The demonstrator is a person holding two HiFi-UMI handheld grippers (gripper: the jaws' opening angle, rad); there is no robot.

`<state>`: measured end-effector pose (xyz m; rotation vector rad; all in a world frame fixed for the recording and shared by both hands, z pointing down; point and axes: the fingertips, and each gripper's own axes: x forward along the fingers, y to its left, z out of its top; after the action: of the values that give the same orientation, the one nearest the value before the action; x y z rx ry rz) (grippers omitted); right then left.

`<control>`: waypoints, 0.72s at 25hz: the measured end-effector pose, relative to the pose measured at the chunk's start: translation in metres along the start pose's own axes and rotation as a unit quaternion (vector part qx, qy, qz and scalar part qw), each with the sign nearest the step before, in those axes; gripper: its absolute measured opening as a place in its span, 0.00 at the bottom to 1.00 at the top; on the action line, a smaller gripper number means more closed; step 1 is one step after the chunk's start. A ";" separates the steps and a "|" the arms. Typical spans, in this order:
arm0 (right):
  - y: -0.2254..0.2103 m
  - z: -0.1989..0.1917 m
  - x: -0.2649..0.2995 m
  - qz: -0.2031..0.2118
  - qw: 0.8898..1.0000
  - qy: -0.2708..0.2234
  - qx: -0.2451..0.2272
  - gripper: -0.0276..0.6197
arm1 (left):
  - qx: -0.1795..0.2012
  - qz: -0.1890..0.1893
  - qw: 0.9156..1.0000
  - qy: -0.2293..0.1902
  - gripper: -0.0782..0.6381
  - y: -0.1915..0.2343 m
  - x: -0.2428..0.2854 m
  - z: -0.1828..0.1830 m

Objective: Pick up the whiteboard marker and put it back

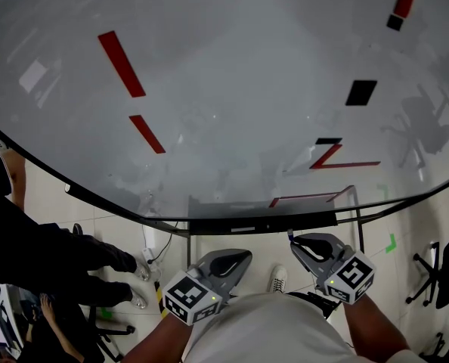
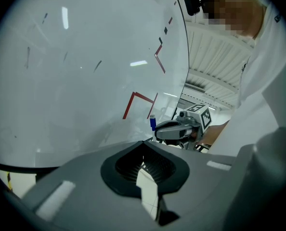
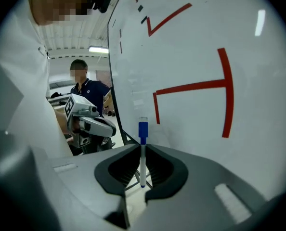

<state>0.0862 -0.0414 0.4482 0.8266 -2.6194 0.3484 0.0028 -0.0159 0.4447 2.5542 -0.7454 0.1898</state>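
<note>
right tool (image 3: 142, 150) clamps the marker (image 3: 142, 130) lengthwise, cap toward the whiteboard (image 3: 205, 81) close ahead; left tool (image 2: 144, 150) closed, empty.

Person wears a plain white shirt (image 1: 264, 330). Left gripper (image 1: 243, 256) and right gripper (image 1: 296, 242): grey moulded shells, black ribbed fingers (image 3: 163, 170), each with a white marker cube (image 1: 189, 297) printed with black squares.

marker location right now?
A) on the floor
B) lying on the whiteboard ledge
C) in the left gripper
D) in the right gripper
D: in the right gripper view the marker stands upright, blue cap up, clamped between the jaws of the right gripper; the left gripper is shut with nothing between its jaws.
</note>
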 end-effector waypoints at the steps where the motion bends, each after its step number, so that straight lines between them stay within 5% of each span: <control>1: -0.001 0.000 0.001 -0.005 1.000 0.004 -0.012 0.09 | 0.000 0.000 1.000 0.000 0.13 0.000 0.000 0.000; 10: -0.002 -0.010 0.008 -0.039 0.980 0.088 -0.172 0.09 | 0.002 -0.001 1.000 0.002 0.13 0.002 0.003 0.003; 18: -0.006 -0.023 0.012 -0.050 0.968 0.113 -0.217 0.09 | -0.001 0.000 1.000 0.003 0.13 0.002 0.003 0.001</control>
<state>0.0865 -0.0445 0.4745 0.7137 -2.3050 -0.1494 0.0042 -0.0191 0.4454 2.5513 -0.7420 0.1966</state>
